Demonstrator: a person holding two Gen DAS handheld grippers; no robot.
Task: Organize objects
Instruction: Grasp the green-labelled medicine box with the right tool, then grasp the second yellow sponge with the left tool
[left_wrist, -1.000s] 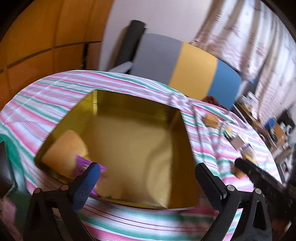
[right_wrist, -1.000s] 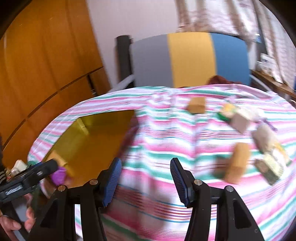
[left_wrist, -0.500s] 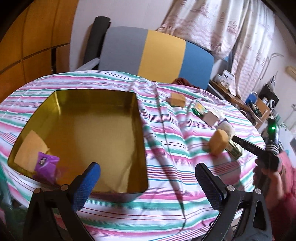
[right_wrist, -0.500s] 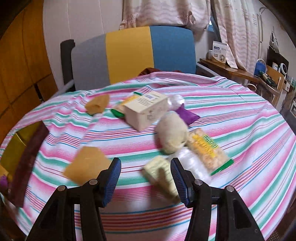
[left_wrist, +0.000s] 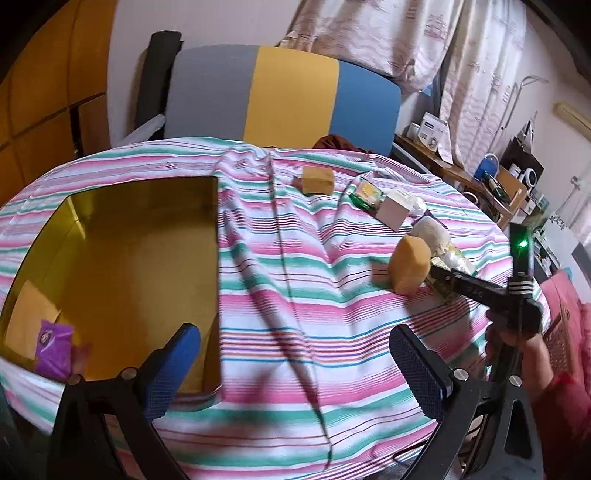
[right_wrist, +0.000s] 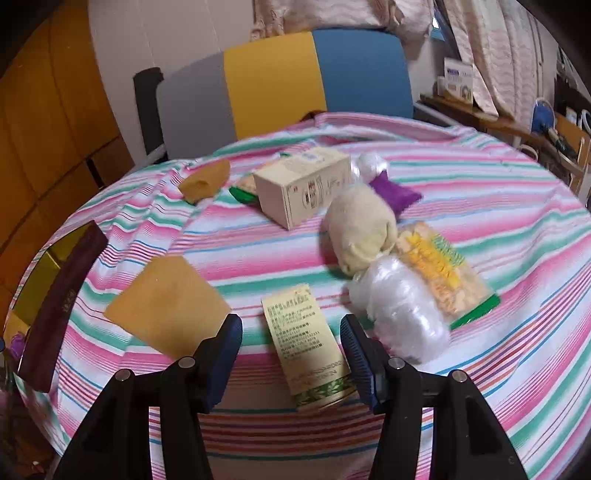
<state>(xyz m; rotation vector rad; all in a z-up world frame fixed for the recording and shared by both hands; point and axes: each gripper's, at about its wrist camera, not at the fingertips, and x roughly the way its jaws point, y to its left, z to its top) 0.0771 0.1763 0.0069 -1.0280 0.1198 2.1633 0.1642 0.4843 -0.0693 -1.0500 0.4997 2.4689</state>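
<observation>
Straddling a yellow-labelled box (right_wrist: 308, 349) with fingers apart, the right gripper (right_wrist: 291, 345) is hovering low over the striped tablecloth (right_wrist: 480, 206); the left gripper (left_wrist: 295, 354) (also spread, empty) is hanging beside the gold tin (left_wrist: 122, 258).

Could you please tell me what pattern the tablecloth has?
The tablecloth has pink, green and white stripes with thin blue lines, clearest in the right wrist view.
</observation>
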